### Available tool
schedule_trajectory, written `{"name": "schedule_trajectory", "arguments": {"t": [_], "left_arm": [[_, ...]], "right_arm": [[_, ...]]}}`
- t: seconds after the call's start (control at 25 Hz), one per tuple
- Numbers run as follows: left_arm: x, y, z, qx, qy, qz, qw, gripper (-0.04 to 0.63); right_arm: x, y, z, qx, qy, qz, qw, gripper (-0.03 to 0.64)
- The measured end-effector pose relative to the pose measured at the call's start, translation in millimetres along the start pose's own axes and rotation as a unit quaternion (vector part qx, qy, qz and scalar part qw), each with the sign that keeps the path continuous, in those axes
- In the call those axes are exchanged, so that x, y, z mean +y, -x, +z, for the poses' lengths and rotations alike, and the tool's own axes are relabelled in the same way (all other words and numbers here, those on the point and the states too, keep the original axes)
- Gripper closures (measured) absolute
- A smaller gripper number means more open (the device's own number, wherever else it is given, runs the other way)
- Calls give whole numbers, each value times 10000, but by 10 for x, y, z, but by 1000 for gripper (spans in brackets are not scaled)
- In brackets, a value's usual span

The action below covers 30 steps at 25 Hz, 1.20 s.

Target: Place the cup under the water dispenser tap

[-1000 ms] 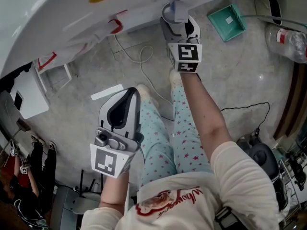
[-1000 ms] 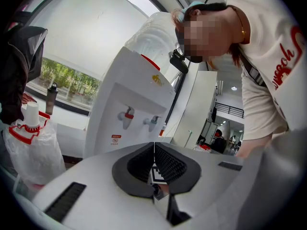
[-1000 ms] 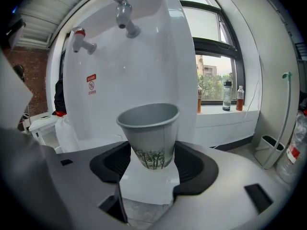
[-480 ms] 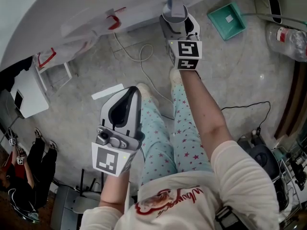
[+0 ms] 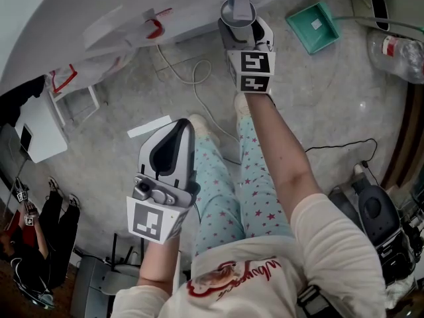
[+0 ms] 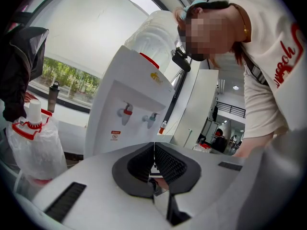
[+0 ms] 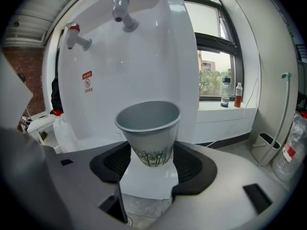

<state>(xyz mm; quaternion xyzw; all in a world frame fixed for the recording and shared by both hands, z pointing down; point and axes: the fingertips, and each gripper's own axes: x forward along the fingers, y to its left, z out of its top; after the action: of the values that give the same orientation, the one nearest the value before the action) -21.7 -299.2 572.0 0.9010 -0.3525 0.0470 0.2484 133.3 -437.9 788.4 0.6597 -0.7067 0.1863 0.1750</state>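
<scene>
A grey paper cup (image 7: 148, 128) with a tree print stands upright between the pads of my right gripper (image 7: 149, 160), which is shut on its lower part. Just beyond it rises the white water dispenser (image 7: 139, 66), whose red tap (image 7: 76, 36) and grey tap (image 7: 122, 9) hang above and left of the cup's rim. In the head view the right gripper (image 5: 240, 26) holds the cup (image 5: 237, 10) against the dispenser (image 5: 66, 12). My left gripper (image 5: 181, 127) is held low over the person's legs, its jaws (image 6: 154, 152) shut on nothing, facing the dispenser (image 6: 129, 114).
A plastic bag with a red-trimmed bottle (image 6: 31, 143) leans left of the dispenser. On the floor lie a white cable (image 5: 192, 78), a green dustpan (image 5: 314, 28) and a plastic bottle (image 5: 397, 52). Two bottles (image 7: 230, 95) stand on the windowsill.
My right gripper has carried the cup a little farther forward, closer to the dispenser. The left gripper has stayed where it was.
</scene>
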Motion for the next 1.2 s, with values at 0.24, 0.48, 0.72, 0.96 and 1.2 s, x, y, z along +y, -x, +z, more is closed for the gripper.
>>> {"name": "schedule_trajectory", "arguments": {"t": [0.24,0.48,0.72,0.96,1.2], "left_arm": [[-17,3,-18,64,7,2,10000,572],[-42,7,-38,59,4,40,10000,572],[-88,3,-71,86,-44,28,9999,572],[-128,93,70,49,-133,83,9999,572],[-289,213,522,-191,-388,25,9991,572]], "right_arm": [[-5,-16,-19,108,-177,-63,9998,330],[17,6,-70,80,-323,44,9994,328],[50,90,-124,84,-214,190,9996,313],[-39,645,23,-25,-468,-225,9986,311],[123,1431,937,-592,-324,-183,9976,313]]}}
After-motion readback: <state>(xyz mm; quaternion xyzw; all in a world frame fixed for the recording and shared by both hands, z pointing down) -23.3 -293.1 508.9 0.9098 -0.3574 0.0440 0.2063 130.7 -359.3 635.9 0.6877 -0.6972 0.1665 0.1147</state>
